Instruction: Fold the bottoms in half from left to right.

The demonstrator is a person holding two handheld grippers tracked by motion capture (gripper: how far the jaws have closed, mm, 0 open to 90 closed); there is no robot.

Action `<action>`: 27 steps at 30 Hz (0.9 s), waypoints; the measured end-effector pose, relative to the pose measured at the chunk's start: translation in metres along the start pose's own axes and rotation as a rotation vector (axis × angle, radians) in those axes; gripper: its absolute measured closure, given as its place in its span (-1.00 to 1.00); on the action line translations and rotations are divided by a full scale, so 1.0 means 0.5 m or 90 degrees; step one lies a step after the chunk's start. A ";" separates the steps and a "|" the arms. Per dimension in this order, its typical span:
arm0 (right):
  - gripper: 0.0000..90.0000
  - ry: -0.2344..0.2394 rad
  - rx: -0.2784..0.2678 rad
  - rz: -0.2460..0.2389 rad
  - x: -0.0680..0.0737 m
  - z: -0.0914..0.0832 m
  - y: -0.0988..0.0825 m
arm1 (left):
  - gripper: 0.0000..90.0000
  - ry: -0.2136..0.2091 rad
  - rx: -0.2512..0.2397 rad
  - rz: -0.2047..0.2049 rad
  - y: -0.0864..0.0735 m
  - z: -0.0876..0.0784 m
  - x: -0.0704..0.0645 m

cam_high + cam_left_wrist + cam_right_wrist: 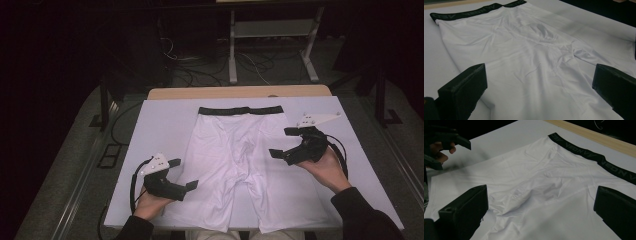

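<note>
A pair of white boxer briefs [235, 160] with a black waistband [240, 110] lies flat on the white board, waistband at the far side, legs toward me. My left gripper [183, 173] hovers at the left leg's outer edge, jaws wide open and empty. My right gripper [284, 142] stands open over the right side of the garment. In the left gripper view the briefs [529, 62] spread between the jaws, waistband [471, 12] at the top. In the right gripper view the crotch folds [534, 192] lie between the jaws, and the left gripper [450, 151] shows far left.
The white board [150, 145] covers a wooden table [235, 92], whose far edge shows beyond it. Behind the table stand a metal frame [272, 45] and loose cables [200, 70] on a dark floor. Bare board lies on both sides of the garment.
</note>
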State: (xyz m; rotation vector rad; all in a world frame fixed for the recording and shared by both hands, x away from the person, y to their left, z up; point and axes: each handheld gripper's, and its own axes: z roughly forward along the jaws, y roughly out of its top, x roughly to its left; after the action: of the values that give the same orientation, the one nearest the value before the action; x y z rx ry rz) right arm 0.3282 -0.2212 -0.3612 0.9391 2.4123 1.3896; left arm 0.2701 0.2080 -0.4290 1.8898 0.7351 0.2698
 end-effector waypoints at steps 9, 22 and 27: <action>-1.00 0.012 0.000 -0.008 0.006 0.025 0.024 | -1.00 -0.003 -0.001 -0.001 0.000 0.001 -0.001; -1.00 0.020 0.010 -0.015 0.007 0.063 0.043 | -1.00 -0.005 0.000 -0.001 0.000 0.001 -0.001; -1.00 0.024 0.010 -0.015 0.008 0.074 0.054 | -1.00 -0.005 0.000 -0.001 0.000 0.001 -0.001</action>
State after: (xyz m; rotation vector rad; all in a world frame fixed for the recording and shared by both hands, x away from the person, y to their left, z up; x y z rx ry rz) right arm 0.3536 -0.1830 -0.3581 0.8923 2.4567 1.3954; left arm 0.2698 0.2073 -0.4291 1.8885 0.7322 0.2616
